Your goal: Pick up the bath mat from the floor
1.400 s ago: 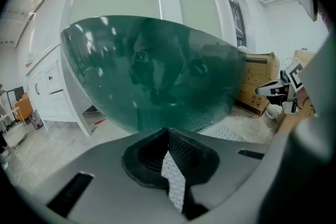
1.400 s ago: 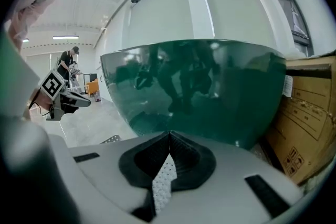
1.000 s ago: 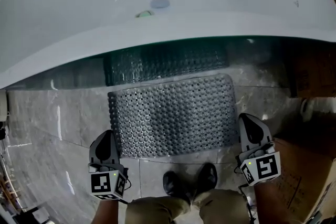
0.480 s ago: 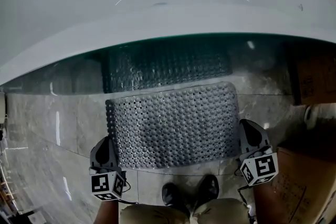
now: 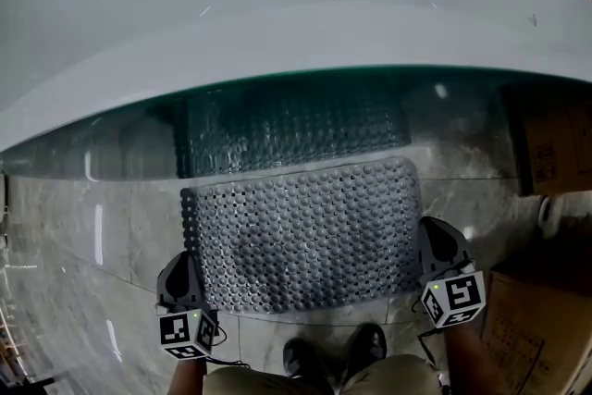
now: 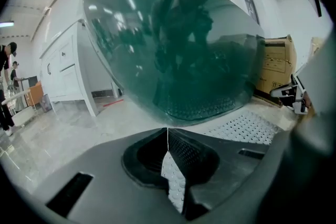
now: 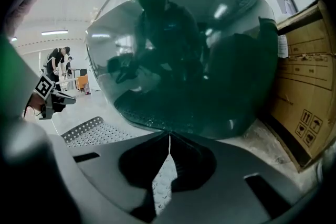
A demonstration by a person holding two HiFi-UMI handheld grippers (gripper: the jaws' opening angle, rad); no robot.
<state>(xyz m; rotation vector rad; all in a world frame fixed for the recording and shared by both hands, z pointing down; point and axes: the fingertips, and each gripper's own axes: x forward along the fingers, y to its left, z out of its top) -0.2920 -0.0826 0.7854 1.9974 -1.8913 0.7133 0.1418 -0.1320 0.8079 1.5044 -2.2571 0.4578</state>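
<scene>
While you stand over the scene, your shoes [image 5: 335, 351] sit at the bottom edge of the head view on the grey marbled floor [image 5: 83, 236]. Just ahead of them you hold the left gripper [image 5: 182, 258] at the bath mat's near left corner and the right gripper [image 5: 431, 227] by its right edge, close to the near right corner. Both point forward and down. In the left gripper view your jaws meet in a thin line at the tips [image 6: 168, 132], with nothing pinched between them; only the mat's dotted surface shows through the gap below. The right gripper view shows the same: tips pressed together [image 7: 169, 139], empty. Whether either gripper touches the mat, you cannot tell from these views.

The bath mat [image 5: 305, 231], grey and covered in round holes, lies flat on the floor between your two grippers, its far edge close to the bathtub [image 5: 277, 23]. The tub's glossy dark green side mirrors the mat, and its white rim curves above. To your right, a cardboard box [image 5: 548, 139] stands beside the tub.
</scene>
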